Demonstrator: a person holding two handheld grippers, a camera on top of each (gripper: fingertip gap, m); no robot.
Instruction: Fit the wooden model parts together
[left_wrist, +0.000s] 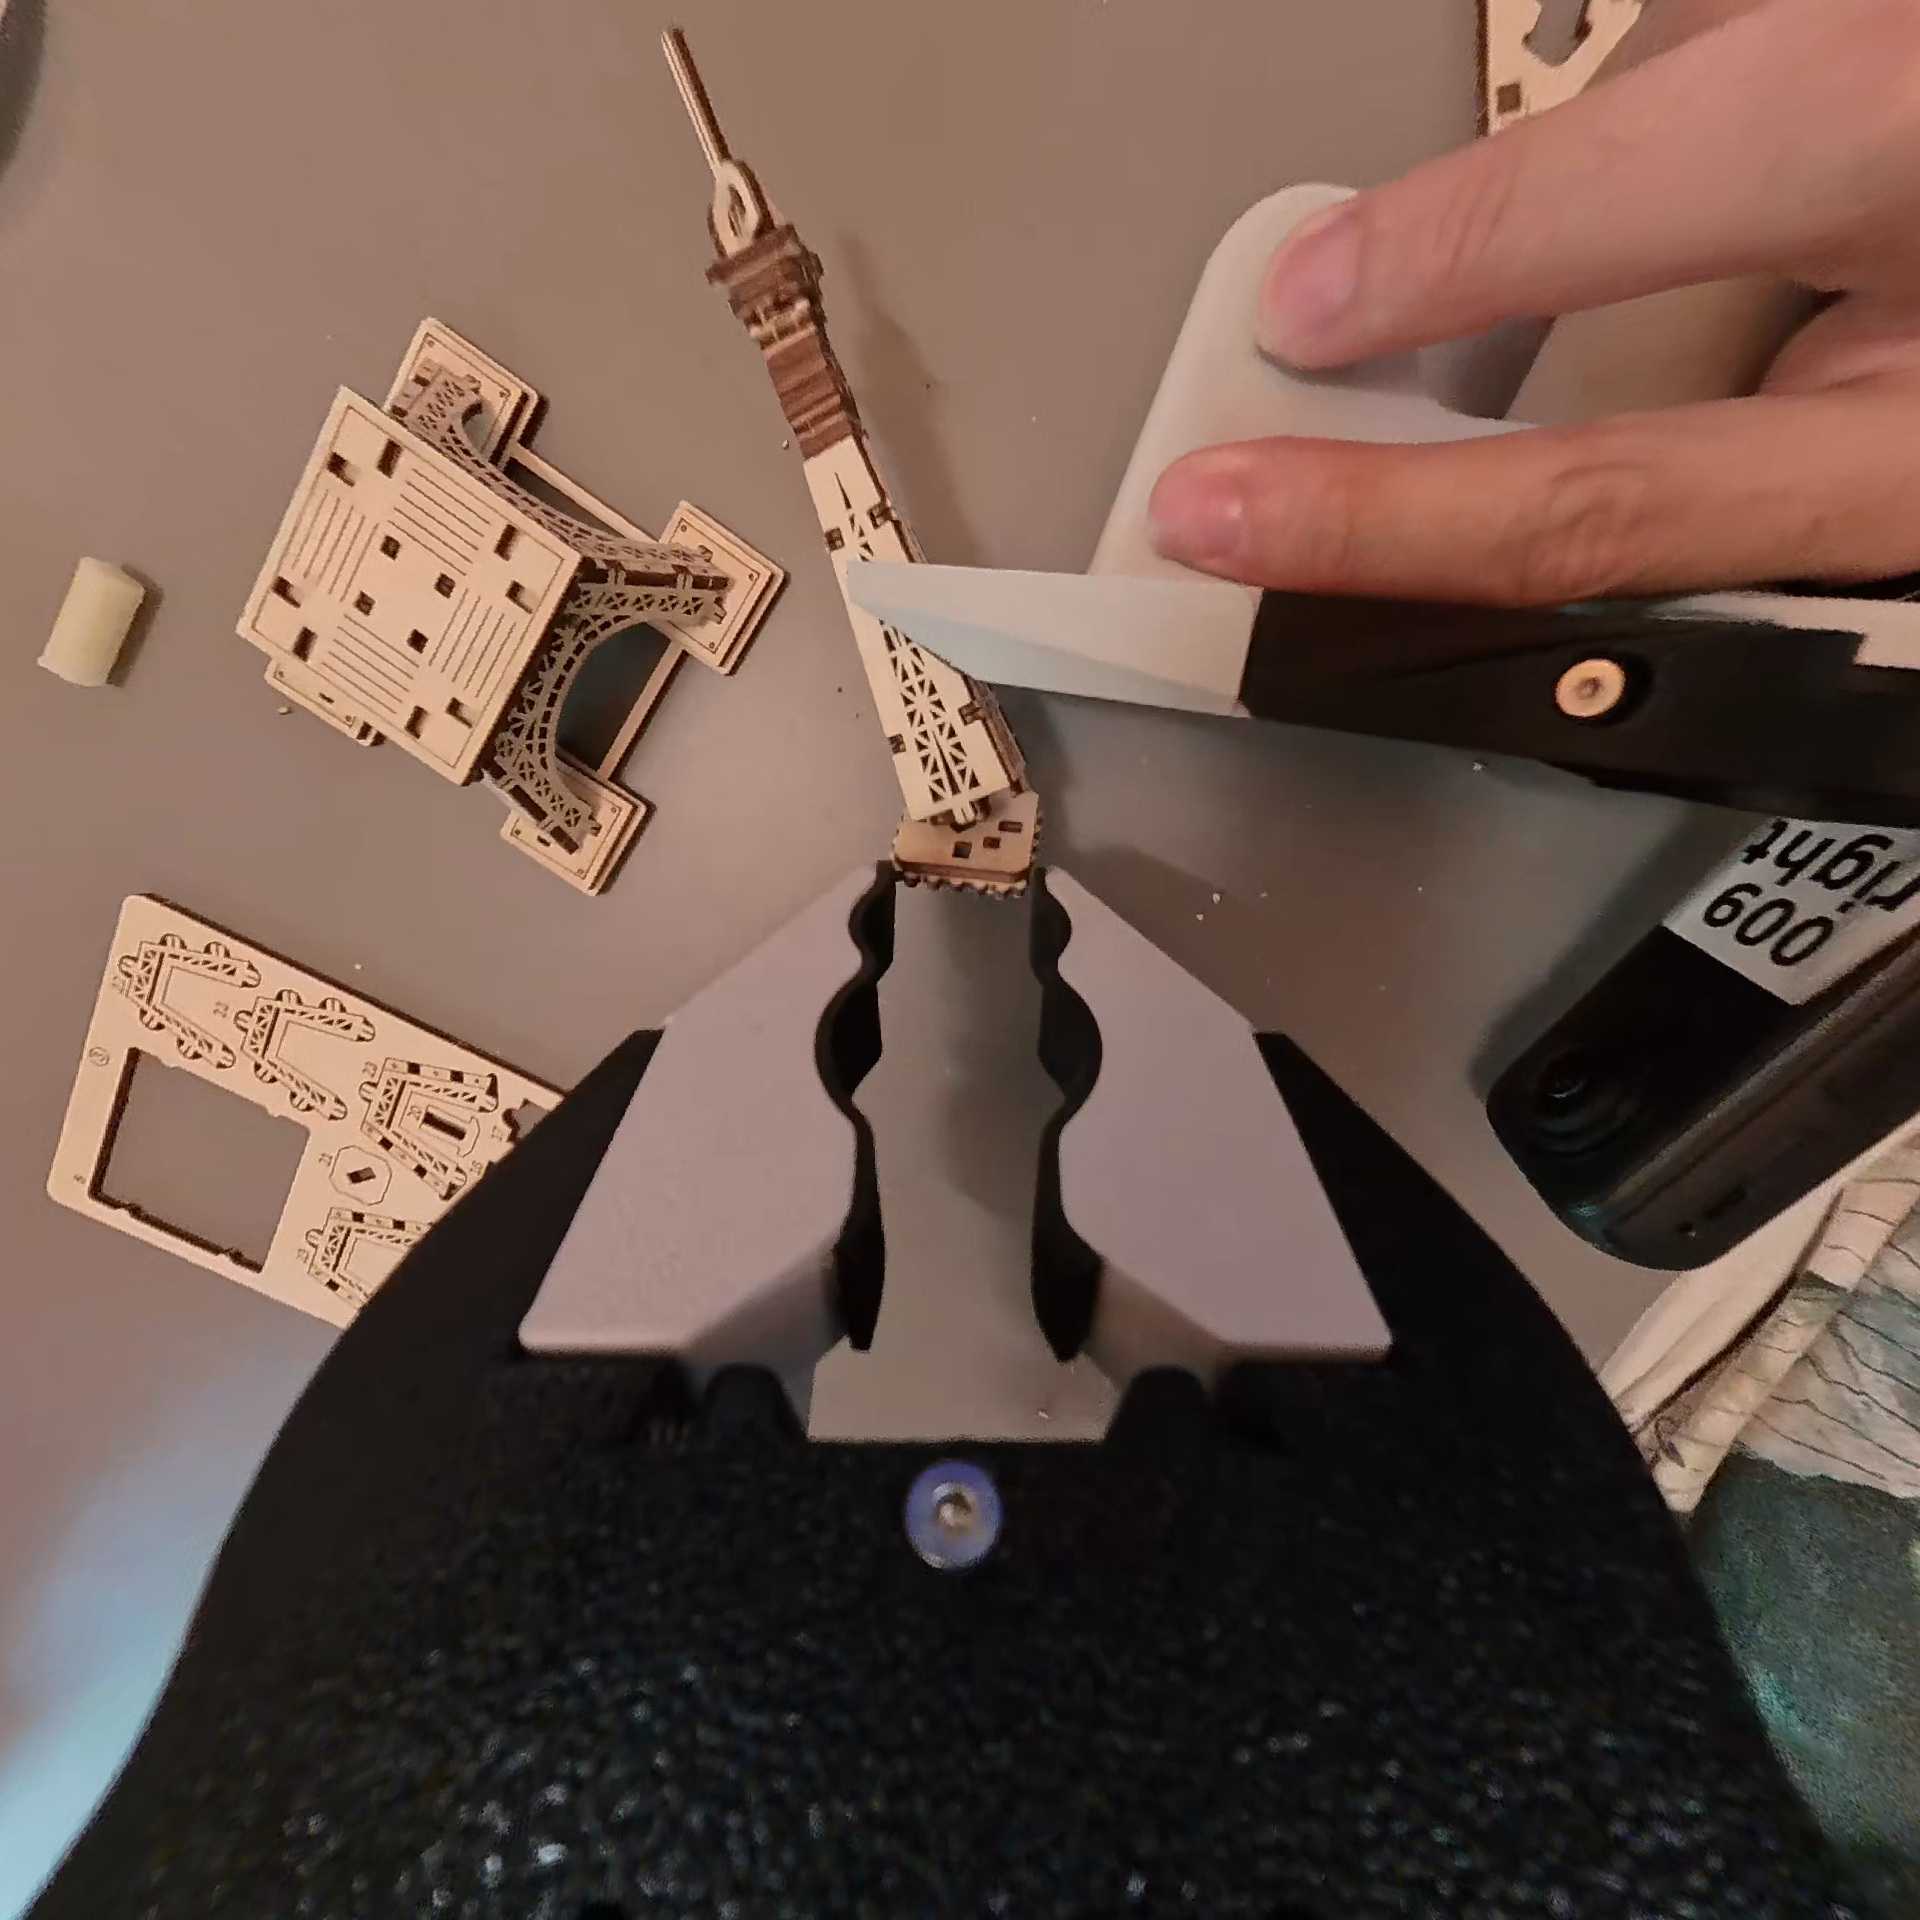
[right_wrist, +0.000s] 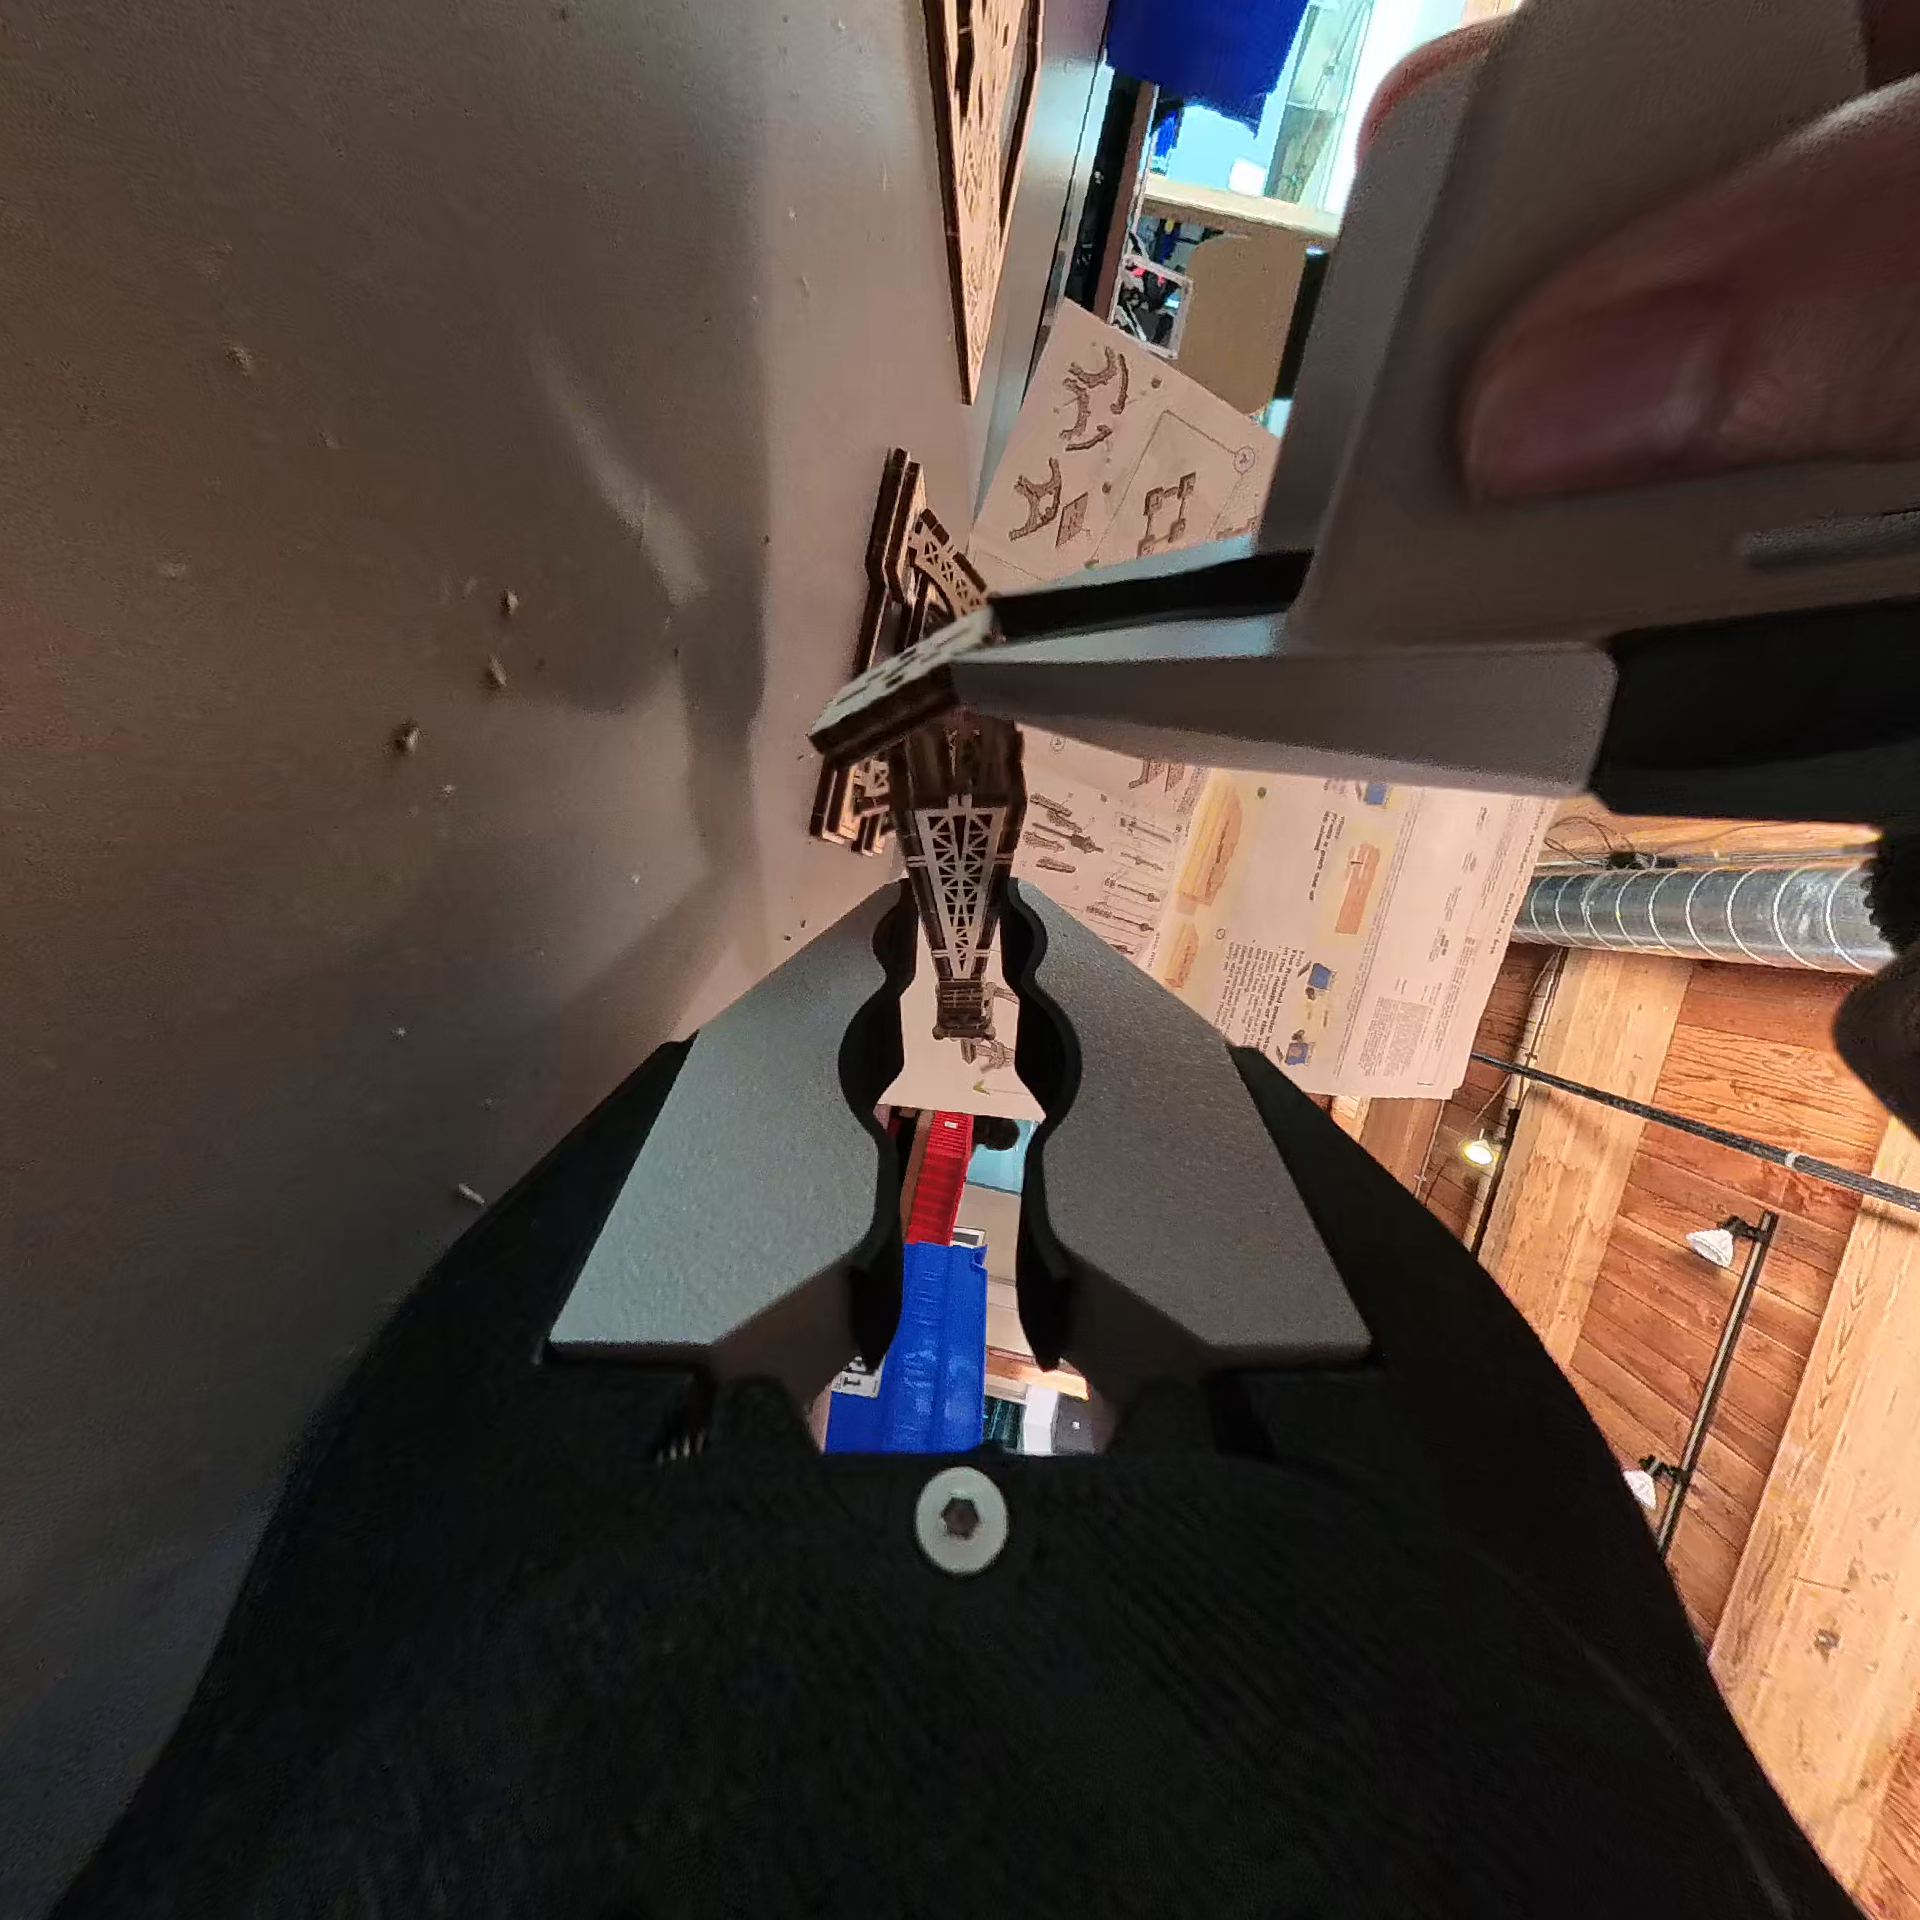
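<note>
My left gripper (left_wrist: 966, 883) is shut on a small square wooden platform (left_wrist: 966, 850) held by its edges. It also shows in the right wrist view (right_wrist: 982, 636), gripping that platform (right_wrist: 894, 681). My right gripper (right_wrist: 958, 906) is shut on the long lattice tower spire (right_wrist: 956, 873). In the left wrist view the spire (left_wrist: 821, 416) slants up to the left, and the right gripper's finger (left_wrist: 1039, 639) crosses it. The spire's wide lower end touches the platform at an angle. The arched tower base (left_wrist: 436, 603) lies on the grey table, left of both grippers.
A wooden part sheet (left_wrist: 260, 1101) lies at the lower left and another (left_wrist: 1538, 62) at the top right. A small white cylinder (left_wrist: 94, 623) lies at the far left. A person's hand (left_wrist: 1558, 499) holds the right gripper. An instruction sheet (right_wrist: 1351, 935) lies beyond the spire. The grippers' ends are close to 6 cm from one another.
</note>
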